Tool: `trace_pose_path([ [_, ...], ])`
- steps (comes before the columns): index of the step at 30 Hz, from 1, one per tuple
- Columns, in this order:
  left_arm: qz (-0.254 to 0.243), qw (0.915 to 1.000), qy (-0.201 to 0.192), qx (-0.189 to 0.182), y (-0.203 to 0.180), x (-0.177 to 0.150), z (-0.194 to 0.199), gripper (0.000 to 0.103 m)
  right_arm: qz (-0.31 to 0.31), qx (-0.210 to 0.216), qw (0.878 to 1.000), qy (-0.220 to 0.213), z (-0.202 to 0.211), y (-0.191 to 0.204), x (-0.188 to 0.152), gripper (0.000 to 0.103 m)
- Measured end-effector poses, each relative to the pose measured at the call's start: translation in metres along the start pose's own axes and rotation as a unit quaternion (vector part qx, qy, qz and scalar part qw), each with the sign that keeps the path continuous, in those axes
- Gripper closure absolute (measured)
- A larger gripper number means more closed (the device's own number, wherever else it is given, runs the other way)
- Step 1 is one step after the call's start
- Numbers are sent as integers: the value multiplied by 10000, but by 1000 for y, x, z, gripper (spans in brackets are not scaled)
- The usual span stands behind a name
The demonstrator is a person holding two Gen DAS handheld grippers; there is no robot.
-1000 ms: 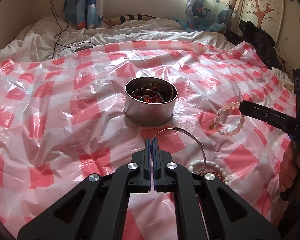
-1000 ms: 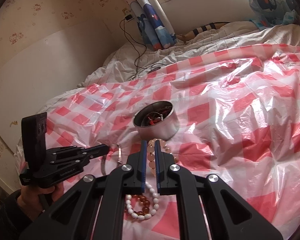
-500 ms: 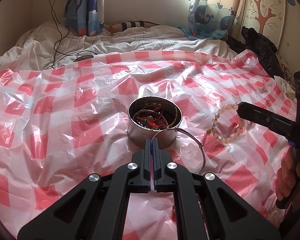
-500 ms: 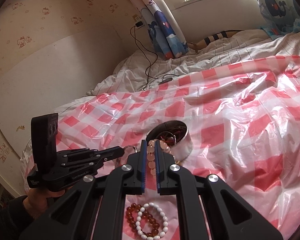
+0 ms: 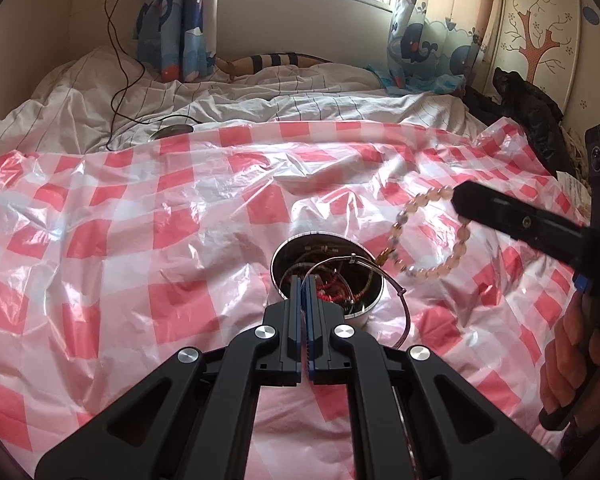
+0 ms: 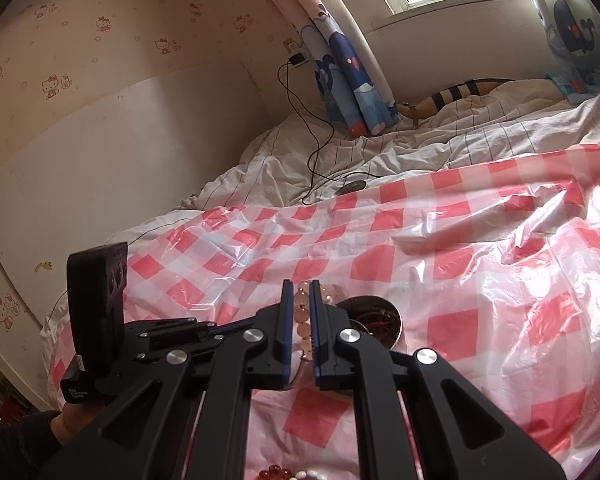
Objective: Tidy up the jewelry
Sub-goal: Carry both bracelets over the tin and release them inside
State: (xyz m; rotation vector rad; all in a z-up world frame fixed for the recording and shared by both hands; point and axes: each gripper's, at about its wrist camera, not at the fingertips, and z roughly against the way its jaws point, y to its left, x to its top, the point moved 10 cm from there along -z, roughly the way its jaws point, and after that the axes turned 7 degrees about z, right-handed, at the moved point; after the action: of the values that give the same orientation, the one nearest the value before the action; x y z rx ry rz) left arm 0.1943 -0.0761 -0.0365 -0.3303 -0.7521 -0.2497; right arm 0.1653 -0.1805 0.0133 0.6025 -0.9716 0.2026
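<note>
Left wrist view: left gripper (image 5: 305,280) clenched on a thin wire bangle (image 5: 392,284), its tips now right over the tin (image 5: 364,312); a second ago the tin sat well ahead of it on the sheet, so this gripper has closed in and lifted. The bangle's loop hangs partly over the tin's mouth and partly outside its right rim. Tin already holds a tangle of red and metal pieces. Right gripper (image 5: 460,200) comes in from the right, pinching a pale bead bracelet (image 5: 400,224); the loop dangles in the air just right of and above the tin, off the sheet (image 5: 140,240) where it lay a second ago. Right wrist view: the same bracelet (image 6: 300,312) clamped between the right gripper's fingers (image 6: 286,320), tin (image 6: 374,316) just ahead and slightly right, left gripper (image 6: 172,332) beside it on the left. At the bottom edge a red bead strand (image 6: 274,472) and a white one (image 6: 306,474) lie on the sheet, not yet picked up. Judgement: both pieces are up and nearly at the tin, so the drop is the step in hand. Risk: the bangle is wide against the tin's mouth and may catch the rim or hang over it; the two loops could tangle if let go together.
</note>
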Motion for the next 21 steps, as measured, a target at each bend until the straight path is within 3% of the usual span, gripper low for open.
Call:
trace_pose_path([
  [7,-106,9999,80,28,-5,17,-30,101,-119,-195,9997,115,-11,-20,-5,95],
  [21,-83,9991,407,77,-2,4,-67,101,-263,-147,9993,229,-24,-30,-10,95],
])
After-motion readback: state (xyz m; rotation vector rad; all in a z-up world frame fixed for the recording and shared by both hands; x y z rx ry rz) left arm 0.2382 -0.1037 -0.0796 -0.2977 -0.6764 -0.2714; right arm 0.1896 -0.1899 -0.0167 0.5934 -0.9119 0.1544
